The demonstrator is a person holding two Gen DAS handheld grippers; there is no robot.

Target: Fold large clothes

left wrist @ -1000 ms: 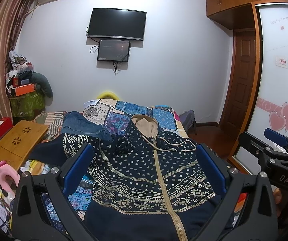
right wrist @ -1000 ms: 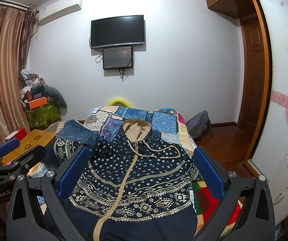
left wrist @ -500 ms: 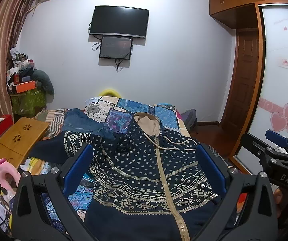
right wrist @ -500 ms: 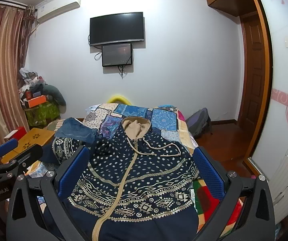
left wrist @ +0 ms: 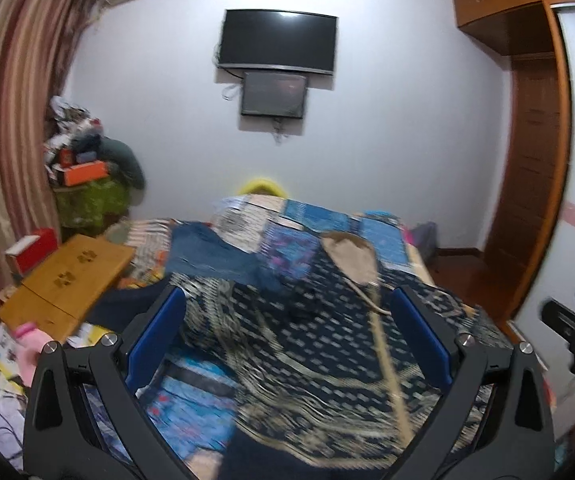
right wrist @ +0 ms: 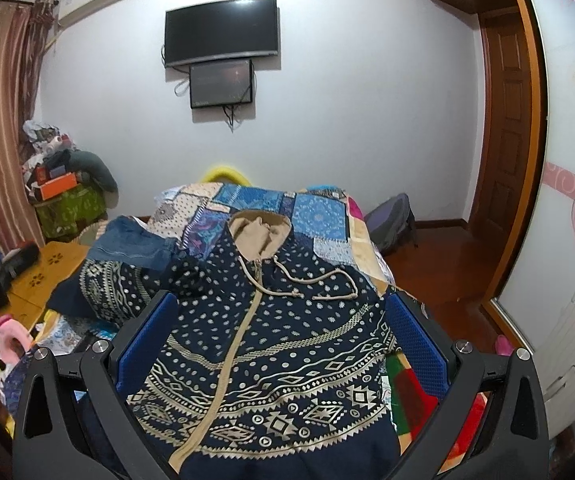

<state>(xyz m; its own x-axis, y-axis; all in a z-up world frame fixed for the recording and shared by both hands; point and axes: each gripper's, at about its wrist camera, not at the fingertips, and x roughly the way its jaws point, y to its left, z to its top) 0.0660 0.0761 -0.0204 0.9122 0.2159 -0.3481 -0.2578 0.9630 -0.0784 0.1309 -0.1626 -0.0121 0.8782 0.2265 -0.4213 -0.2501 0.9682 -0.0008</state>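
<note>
Right gripper [right wrist: 281, 338] jaws wide apart, holding nothing, hovering over lower front of navy patterned hoodie [right wrist: 271, 340]; zipper runs between its blue pads. Left gripper [left wrist: 287, 336] also spread wide and empty, hoodie body [left wrist: 319, 344] between and beyond its fingers, view blurred. Hoodie lies flat on patchwork bedspread [right wrist: 319, 216], tan hood [right wrist: 261, 234] at far end. Jeans [right wrist: 131, 244] far left of the hood.

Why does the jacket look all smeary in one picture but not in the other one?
In the left wrist view, motion blur smears the hooded jacket and the quilt; in the right wrist view the jacket's dots and zipper are sharp. Both fisheye views bend the door frame.
</note>
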